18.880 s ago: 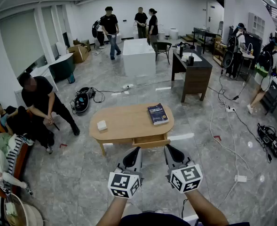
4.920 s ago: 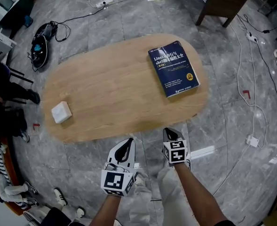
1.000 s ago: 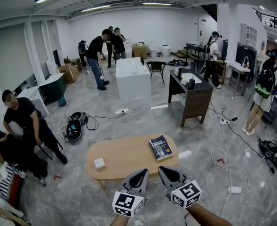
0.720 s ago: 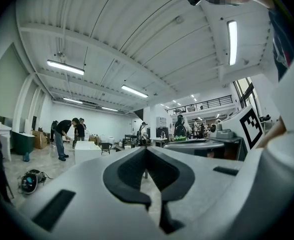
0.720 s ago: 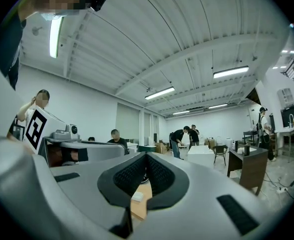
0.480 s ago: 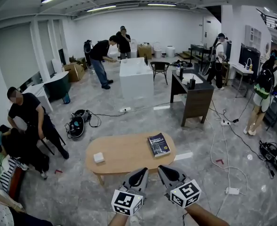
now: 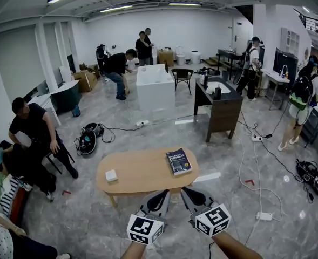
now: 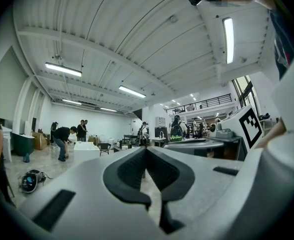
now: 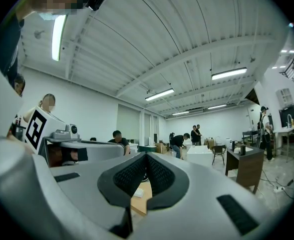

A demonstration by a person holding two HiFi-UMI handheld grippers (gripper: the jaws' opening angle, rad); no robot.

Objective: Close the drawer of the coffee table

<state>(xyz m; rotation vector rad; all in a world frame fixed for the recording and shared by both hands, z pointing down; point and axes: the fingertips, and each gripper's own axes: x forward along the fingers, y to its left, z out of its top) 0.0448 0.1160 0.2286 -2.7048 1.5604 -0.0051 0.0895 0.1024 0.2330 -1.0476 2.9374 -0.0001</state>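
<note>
small white square box: lies on the left part of the table, well apart from both tools.
left tool: pressed together with nothing between its jaws. We hold it up on the near side of the table.
light-wood oval coffee table: lies straight ahead, beyond both tools, with its long axis running left to right.
drawer: we see no front standing out from the near long edge. We judge it pushed in, though the tools cover part of that edge.
dark blue book: lies flat on the table's right part.
right tool: pressed together and empty. It is about as near the edge as the left tool.
</note>
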